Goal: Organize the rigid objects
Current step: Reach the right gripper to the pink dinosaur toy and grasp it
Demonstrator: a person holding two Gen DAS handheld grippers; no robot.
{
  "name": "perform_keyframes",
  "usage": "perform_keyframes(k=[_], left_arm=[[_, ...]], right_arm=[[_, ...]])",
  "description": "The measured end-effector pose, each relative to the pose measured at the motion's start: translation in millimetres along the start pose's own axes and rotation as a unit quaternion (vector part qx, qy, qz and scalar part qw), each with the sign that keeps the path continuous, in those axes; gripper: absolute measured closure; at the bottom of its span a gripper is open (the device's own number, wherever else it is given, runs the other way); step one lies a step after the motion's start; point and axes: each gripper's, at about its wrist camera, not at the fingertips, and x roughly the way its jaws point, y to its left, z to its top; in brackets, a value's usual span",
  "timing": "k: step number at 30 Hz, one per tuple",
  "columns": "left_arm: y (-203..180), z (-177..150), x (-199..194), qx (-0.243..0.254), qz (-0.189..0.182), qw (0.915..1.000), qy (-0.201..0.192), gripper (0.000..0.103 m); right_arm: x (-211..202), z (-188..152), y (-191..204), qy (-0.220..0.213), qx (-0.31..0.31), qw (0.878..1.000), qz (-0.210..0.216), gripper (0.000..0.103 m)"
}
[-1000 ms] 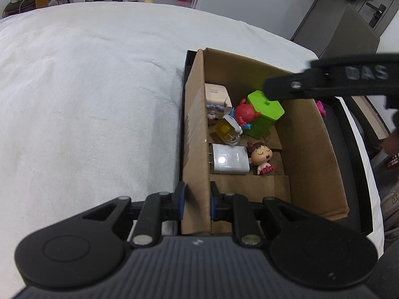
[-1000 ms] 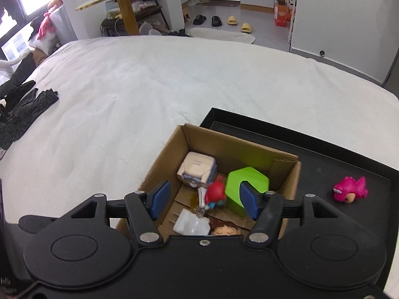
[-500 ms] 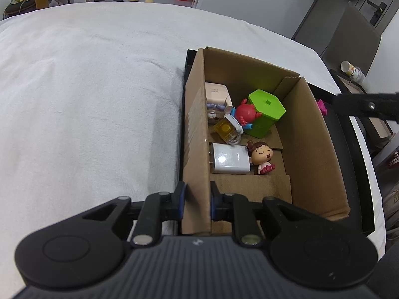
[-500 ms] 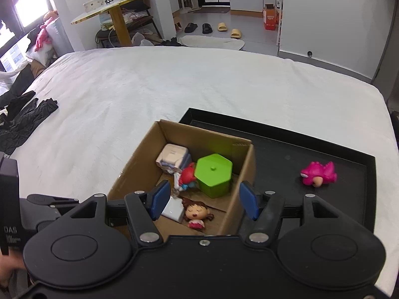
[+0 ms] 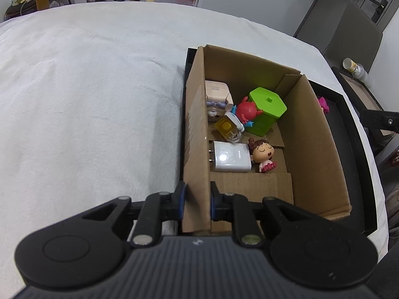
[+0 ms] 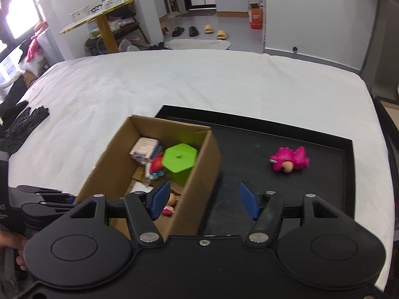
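A cardboard box (image 5: 314, 149) stands on a black tray (image 6: 249, 144) on the white bed. Inside lie a green hexagonal container (image 5: 266, 107), a red crab toy (image 5: 247, 112), a white charger (image 5: 232, 159), a small doll (image 5: 263, 150), a yellow toy (image 5: 227, 127) and a pale block (image 5: 217, 91). My left gripper (image 5: 195, 201) is shut on the box's left wall. My right gripper (image 6: 204, 200) hangs open and empty above the box's right wall (image 6: 199, 174). A pink dinosaur toy (image 6: 290, 159) lies on the tray to its right.
The white bed cover (image 6: 199, 82) spreads wide behind and left of the tray. Black gloves (image 6: 22, 122) lie at the bed's left edge. A hand (image 6: 12, 244) shows at the lower left of the right wrist view. Furniture and slippers stand beyond the bed.
My right gripper has shifted to the right, from over the box's inside to over its right wall, bringing the pink dinosaur closer. The left gripper and box have stayed still.
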Motion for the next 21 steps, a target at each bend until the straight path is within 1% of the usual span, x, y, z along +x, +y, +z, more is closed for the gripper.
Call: perform_keyframes(k=[2, 4, 7, 8, 9, 10, 13, 15, 18, 21], left_arm=[[-1, 0, 1, 0.001, 0.003, 1.0000, -0.001, 0.086], [-3, 0, 1, 0.005, 0.006, 1.0000, -0.001, 0.086], [-2, 1, 1, 0.002, 0.006, 1.0000, -0.001, 0.086], [-2, 1, 1, 0.000, 0.005, 1.0000, -0.001, 0.086], [-2, 1, 1, -0.002, 0.004, 1.0000, -0.002, 0.086], [-1, 1, 0, -0.003, 0.004, 1.0000, -0.004, 0.086], [-1, 1, -1, -0.006, 0.004, 1.0000, -0.004, 0.086], [-3, 1, -1, -0.004, 0.007, 1.0000, -0.004, 0.086], [-3, 2, -1, -0.004, 0.008, 0.9999, -0.004, 0.086], [-2, 2, 0, -0.010, 0.007, 0.9999, -0.005, 0.086]], right_arm=[[0, -3, -8, -0.003, 0.007, 1.000, -0.003, 0.041], [0, -6, -17, -0.008, 0.015, 1.000, -0.007, 0.036], [2, -11, -29, -0.014, 0.020, 1.000, -0.018, 0.033], [3, -12, -32, -0.016, 0.021, 0.999, -0.021, 0.032], [5, -13, -36, -0.019, 0.024, 0.999, -0.024, 0.027], [7, -14, -40, -0.023, 0.027, 0.999, -0.029, 0.024], [15, -20, -53, -0.034, 0.039, 0.997, -0.049, 0.019], [23, -25, -61, -0.043, 0.051, 0.995, -0.072, 0.016], [36, -35, -73, -0.054, 0.078, 0.993, -0.076, 0.016], [49, -41, -80, -0.047, 0.088, 0.992, -0.081, 0.016]])
